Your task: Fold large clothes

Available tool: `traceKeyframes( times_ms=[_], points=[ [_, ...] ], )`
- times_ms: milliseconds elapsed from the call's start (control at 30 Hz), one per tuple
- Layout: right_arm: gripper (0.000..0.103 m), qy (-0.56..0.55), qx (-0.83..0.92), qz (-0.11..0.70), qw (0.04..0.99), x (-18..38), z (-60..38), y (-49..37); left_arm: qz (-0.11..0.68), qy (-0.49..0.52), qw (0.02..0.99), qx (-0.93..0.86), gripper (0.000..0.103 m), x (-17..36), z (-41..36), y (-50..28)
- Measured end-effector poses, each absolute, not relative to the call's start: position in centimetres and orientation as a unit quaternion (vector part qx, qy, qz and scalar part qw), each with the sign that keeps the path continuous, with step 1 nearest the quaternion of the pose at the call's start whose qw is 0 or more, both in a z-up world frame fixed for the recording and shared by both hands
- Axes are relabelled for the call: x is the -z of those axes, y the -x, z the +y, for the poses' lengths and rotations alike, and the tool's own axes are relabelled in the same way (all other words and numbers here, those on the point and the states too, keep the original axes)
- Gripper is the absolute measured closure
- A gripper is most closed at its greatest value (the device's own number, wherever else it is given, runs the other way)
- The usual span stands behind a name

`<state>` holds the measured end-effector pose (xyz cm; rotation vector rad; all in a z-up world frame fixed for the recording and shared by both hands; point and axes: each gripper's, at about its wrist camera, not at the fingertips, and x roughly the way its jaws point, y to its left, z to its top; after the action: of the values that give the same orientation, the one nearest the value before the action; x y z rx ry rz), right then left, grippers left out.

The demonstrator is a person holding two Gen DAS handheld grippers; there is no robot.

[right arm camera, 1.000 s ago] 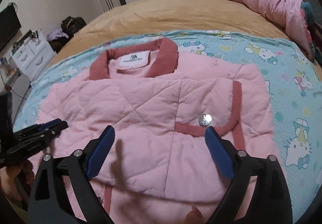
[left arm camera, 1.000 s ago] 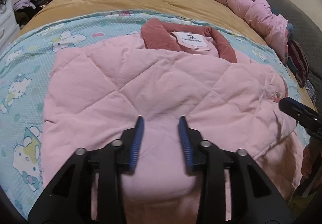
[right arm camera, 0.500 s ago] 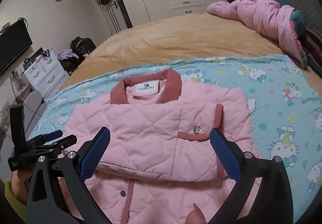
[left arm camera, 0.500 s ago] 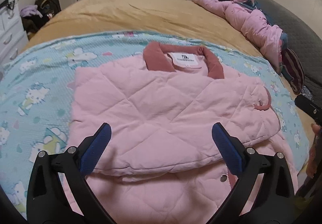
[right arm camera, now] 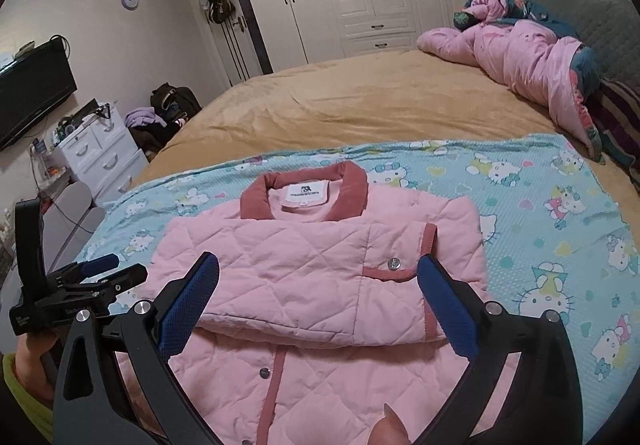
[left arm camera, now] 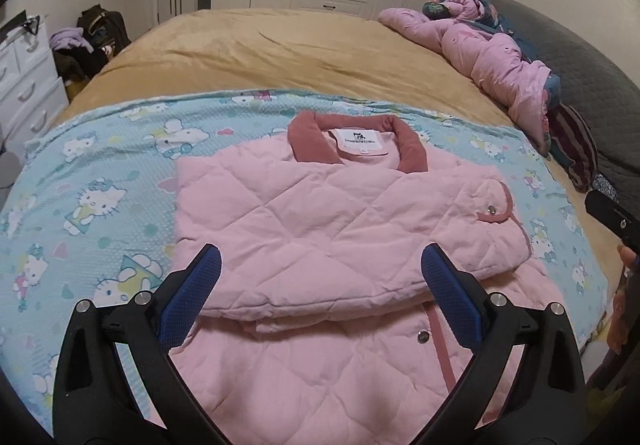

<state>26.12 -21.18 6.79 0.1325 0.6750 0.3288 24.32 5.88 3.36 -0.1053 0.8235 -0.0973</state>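
Both of your grippers hang above the near part of the pink quilted jacket (left arm camera: 344, 229), and neither one holds anything. Your left gripper (left arm camera: 320, 297) has its blue pads (left arm camera: 192, 297) spread wide, having just been opening, with nothing between them but the view of the fabric below. Your right gripper (right arm camera: 318, 301) also stands wide open, its blue pads (right arm camera: 448, 309) clear of the cloth.

You have the jacket lying on the cartoon-cat blanket (left arm camera: 92, 205), which covers the near part of the tan bedspread (left arm camera: 280, 53). Its dark pink collar (left arm camera: 408, 149) points to the far side, with the white label showing inside. A folded layer lies across the upper body, its near edge resting over the front placket and a snap button (right arm camera: 264, 372). A pocket flap with dark pink trim and a silver snap (right arm camera: 395, 264) sits on the right part of the fold.

From the right wrist view you can see your left gripper low at the left edge, beside the jacket. A crumpled pink quilt (right arm camera: 528, 61) lies at the far right of the bed, well apart from the jacket.
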Motion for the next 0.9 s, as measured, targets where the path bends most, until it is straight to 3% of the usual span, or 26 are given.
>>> traceKeyframes(
  times_ms=[900],
  points=[
    [0.004,-0.055,-0.175,0.298,0.937,-9.6,-22.2,-17.8,0.360,0.036,0.931,0.049,0.009,-6.1,5.6,-16.4]
  ],
)
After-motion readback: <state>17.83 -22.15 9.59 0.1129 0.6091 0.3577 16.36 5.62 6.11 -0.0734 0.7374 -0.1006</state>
